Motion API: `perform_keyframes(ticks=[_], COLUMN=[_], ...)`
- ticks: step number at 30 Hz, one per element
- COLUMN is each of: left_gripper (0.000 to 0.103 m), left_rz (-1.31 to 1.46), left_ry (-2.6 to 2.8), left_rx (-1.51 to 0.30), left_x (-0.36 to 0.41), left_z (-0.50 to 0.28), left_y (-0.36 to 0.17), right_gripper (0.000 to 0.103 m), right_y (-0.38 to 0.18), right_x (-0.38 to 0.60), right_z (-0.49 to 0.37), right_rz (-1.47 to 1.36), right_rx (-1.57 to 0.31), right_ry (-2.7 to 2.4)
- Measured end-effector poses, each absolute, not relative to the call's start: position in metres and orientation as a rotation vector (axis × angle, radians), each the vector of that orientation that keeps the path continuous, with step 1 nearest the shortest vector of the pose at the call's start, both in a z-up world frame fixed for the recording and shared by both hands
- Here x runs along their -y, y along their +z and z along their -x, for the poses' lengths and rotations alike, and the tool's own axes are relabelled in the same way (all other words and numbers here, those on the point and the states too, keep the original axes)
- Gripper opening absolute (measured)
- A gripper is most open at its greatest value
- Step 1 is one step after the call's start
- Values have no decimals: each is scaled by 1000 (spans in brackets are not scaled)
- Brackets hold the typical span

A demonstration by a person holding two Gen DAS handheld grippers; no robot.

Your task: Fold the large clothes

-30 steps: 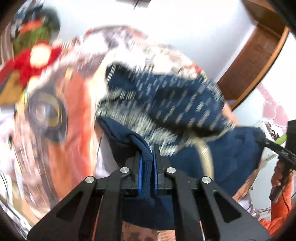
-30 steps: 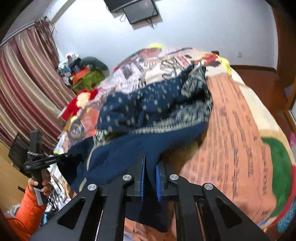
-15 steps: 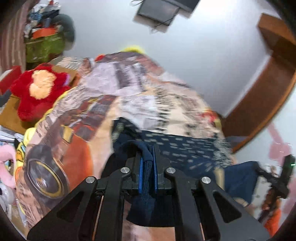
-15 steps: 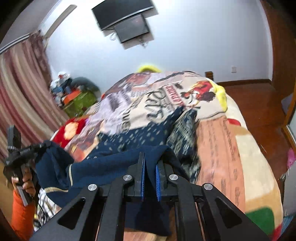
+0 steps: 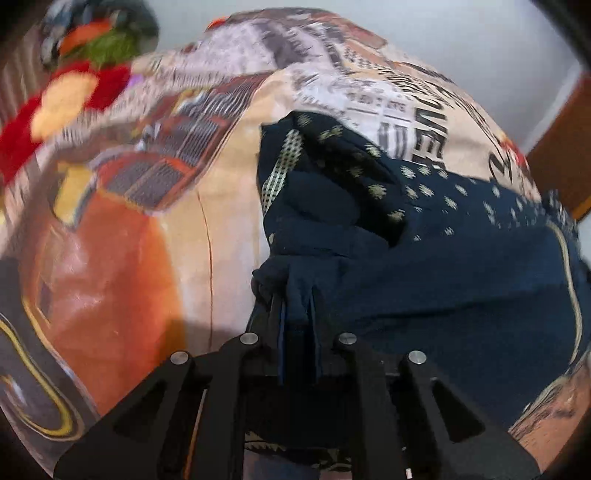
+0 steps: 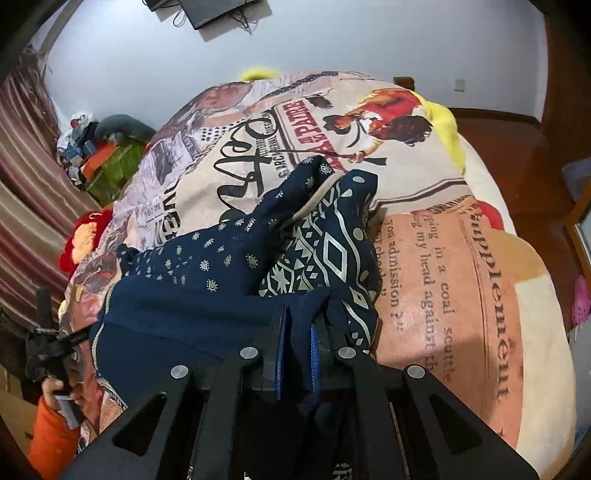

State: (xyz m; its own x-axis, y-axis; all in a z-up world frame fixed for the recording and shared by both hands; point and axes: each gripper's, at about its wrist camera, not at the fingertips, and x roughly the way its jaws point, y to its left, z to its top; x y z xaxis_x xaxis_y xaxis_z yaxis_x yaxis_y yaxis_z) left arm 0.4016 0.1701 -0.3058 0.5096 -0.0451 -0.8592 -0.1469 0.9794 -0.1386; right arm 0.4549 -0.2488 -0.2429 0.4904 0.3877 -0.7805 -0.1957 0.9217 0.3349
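A large navy garment (image 5: 443,266) with small cream motifs and a patterned border lies bunched across the printed bed cover. It also shows in the right wrist view (image 6: 207,273). My left gripper (image 5: 295,306) is shut on a fold of its plain navy edge, low over the bed. My right gripper (image 6: 297,325) is shut on another fold of the same edge beside the geometric border (image 6: 332,254). The left gripper (image 6: 48,339) and the hand holding it show at the left of the right wrist view.
The bed cover (image 6: 461,258) has newspaper-style prints. A red plush toy (image 5: 55,99) and a green box with clutter (image 6: 110,162) sit left of the bed by striped curtains. A screen (image 6: 207,11) hangs on the far wall. Wooden floor (image 6: 517,147) lies to the right.
Both grippers have come down toward the bed with the garment edge still held. The navy cloth now lies lower and spread over the cover. The left view is blurred from motion.
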Motion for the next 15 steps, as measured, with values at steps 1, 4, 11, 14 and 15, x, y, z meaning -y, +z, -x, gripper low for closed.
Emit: perform_keyframes(ticks=[1, 4, 11, 14, 15], left_gripper=[19, 41, 54, 59, 60], left_rz=[156, 56, 74, 106, 111], left_ry=[63, 90, 112, 99, 88], left_rx=[-1033, -1017, -976, -945, -939], left_x=[-167, -165, -183, -182, -179], left_z=[-398, -387, -357, -343, -338], left_y=[-302, -286, -241, -222, -218], right_gripper=[7, 8, 14, 60, 67], right_y=[-241, -235, -207, -192, -186], right_x=[250, 252, 254, 258, 260], right_z=[-455, -451, -426, -409, -402], right_rz=[-206, -187, -105, -36, -32], right_rx=[-1010, -1036, -1017, -959, -929], right_ry=[373, 392, 345, 284, 280])
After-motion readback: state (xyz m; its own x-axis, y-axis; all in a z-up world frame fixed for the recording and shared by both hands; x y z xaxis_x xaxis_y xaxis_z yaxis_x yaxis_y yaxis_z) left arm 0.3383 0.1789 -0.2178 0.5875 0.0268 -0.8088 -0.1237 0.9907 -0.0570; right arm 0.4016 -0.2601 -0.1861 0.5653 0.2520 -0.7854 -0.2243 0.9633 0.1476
